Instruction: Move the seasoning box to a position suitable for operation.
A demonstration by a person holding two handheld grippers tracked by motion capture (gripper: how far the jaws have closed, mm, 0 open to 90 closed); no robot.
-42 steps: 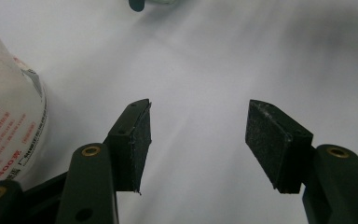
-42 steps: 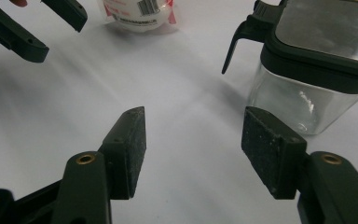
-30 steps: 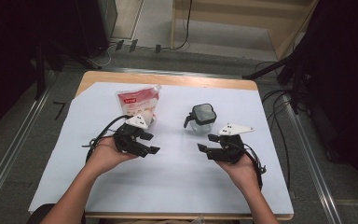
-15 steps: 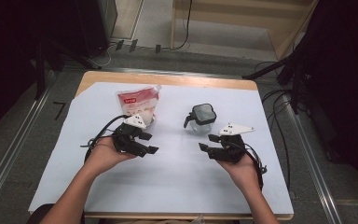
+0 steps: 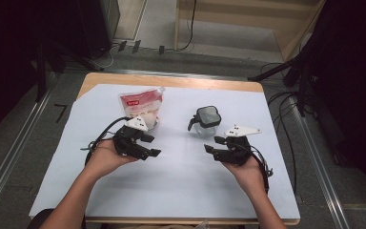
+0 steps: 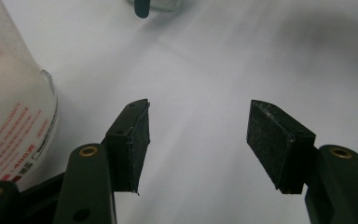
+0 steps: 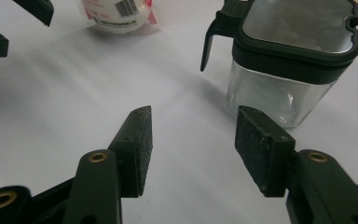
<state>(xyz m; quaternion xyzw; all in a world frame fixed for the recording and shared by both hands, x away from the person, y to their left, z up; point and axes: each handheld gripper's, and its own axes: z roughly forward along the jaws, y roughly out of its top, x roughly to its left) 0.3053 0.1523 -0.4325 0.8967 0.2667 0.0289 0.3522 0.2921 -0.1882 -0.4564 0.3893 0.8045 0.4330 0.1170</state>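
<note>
While both sets of jaws stand apart and empty over the tabletop [image 5: 181, 191], the jar [image 5: 206, 120] sits just beyond the right hand-held gripper [image 5: 211, 145] and the upright pouch [image 5: 140, 108] beside the left hand-held gripper [image 5: 150, 145]. Right gripper view reveals the jar's clear walls.
</note>
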